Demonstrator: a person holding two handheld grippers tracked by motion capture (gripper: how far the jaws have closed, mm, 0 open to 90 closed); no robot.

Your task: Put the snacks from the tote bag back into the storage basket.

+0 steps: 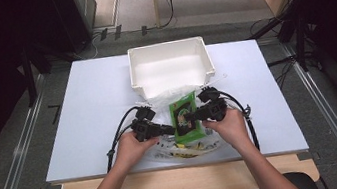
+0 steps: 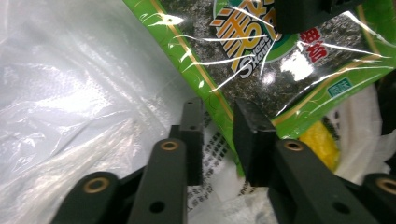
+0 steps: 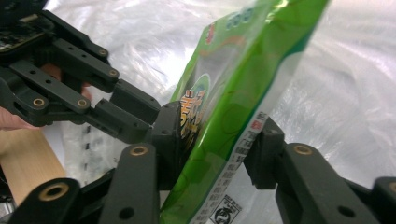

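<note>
At the near middle of the white table (image 1: 96, 100), just in front of the white bin (image 1: 170, 63), lying on a crumpled clear plastic bag (image 2: 70, 93): a green seaweed snack packet (image 1: 184, 118). Being held from both sides. Closing on its left edge, the left hand-held gripper (image 2: 219, 135), jaws narrowly parted with the green border of the packet running between them; looking pinched, though contact of both pads not quite certain. Straddling the right edge, the right hand-held gripper (image 3: 219, 154), jaws set wider, the left pad pressing the printed face, the right pad seeming just clear of the back, so not fully clamped as far as can be told.

Judging the packet light and thin, crinkly glossy film, slippery under hard pads, with brittle sheets inside likely to crack if squeezed flat across the middle. Best taking hold at the sealed border, where the film is doubled and nothing breakable is sitting.

Running away from the person toward the bin, the long axis of the packet; in the right gripper view tilting up on edge rather than lying flat, printed face turning toward the left hand-held gripper
</note>
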